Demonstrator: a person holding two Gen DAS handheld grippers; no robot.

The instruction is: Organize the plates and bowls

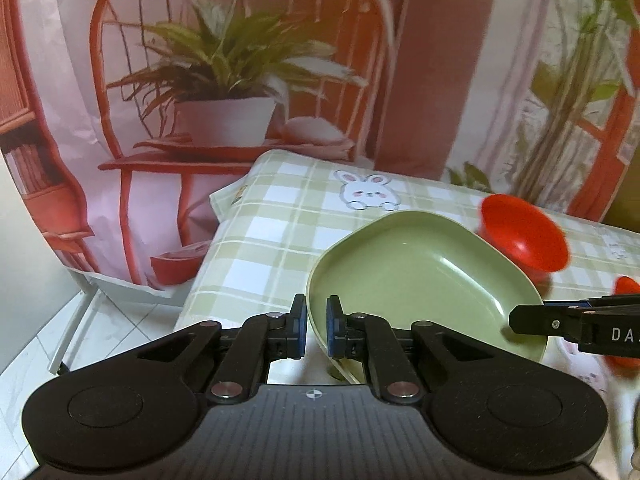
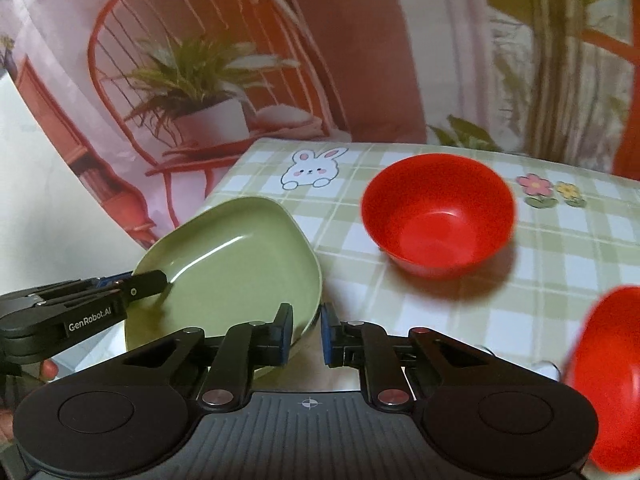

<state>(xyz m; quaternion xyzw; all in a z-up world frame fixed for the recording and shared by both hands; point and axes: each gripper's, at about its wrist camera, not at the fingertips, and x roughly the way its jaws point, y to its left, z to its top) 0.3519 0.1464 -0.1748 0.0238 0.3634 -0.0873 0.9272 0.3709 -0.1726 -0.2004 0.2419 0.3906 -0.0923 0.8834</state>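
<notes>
Presently both our grippers, left [image 1: 316,328] and right [image 2: 306,334], pinch opposite rims of the green plate [image 2: 236,256] at the table's [image 2: 440,320] nine o'clock edge, tilted; uneven pull could slip it floorward or into the red bowl [image 2: 438,214] at two o'clock.

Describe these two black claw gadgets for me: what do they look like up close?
Both the left gripper and right gripper are matte black, with two hinged linkage fingers, blue pads, silver rivets, round side housings, and a ribbed grey deck bearing a small crosshair mark. White "GenRobot.AI" lettering runs along the left one's side.
</notes>
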